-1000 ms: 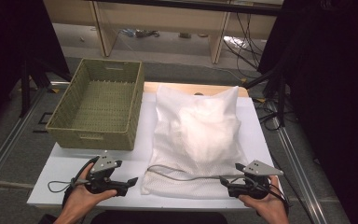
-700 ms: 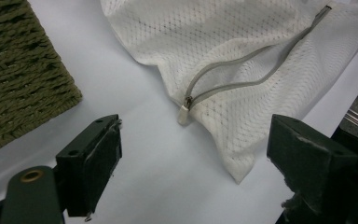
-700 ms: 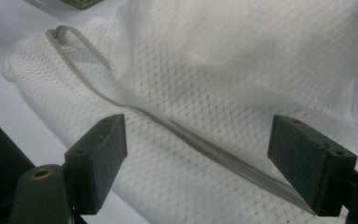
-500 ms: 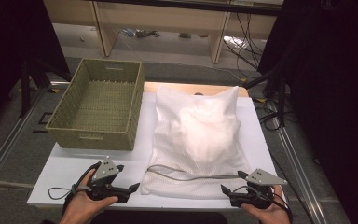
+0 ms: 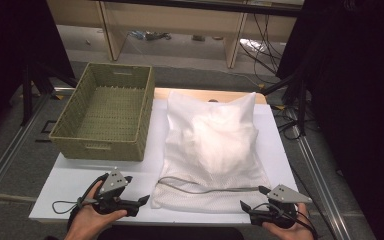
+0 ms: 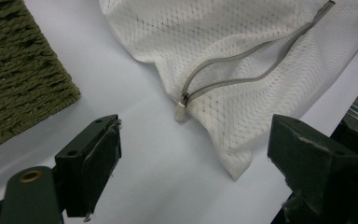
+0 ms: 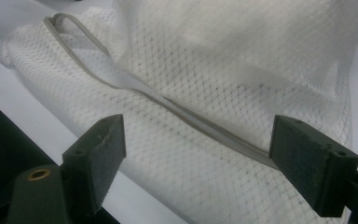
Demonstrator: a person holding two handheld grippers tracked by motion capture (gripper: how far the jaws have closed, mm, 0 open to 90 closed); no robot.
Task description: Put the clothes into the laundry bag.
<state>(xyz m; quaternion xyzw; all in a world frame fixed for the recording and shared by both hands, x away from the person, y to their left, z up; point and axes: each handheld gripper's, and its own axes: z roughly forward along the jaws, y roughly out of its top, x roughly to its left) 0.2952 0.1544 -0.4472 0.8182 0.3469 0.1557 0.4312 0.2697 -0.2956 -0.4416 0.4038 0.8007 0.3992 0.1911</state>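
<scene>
I see a white mesh bag (image 5: 212, 150) lying flat along the middle of the white table (image 5: 75, 180), stuffed with something pale and bulging near its centre. A grey zipper (image 5: 205, 187) curves across its near end; in the left gripper view the zipper pull (image 6: 182, 109) rests on the tabletop at the bag's edge, and the zipper (image 6: 242, 65) looks partly opened, its two sides bowed apart. In the right gripper view the same zipper (image 7: 168, 100) runs diagonally across the mesh (image 7: 242, 70).

My left gripper (image 5: 142, 201) sits at the near left of the table, just beside the bag's near left corner, jaws spread wide with nothing between them but bare tabletop and the corner of the bag. My right gripper (image 5: 252, 200) is at the near right edge, close to the bag's near right corner, its jaws likewise spread wide and pinching nothing; the mesh lies beyond them.

A woven olive-green basket (image 5: 67, 135) stands on the far left of the table, beside the bag but apart from it. Shelving and loose cables lie on the floor beyond the table.
</scene>
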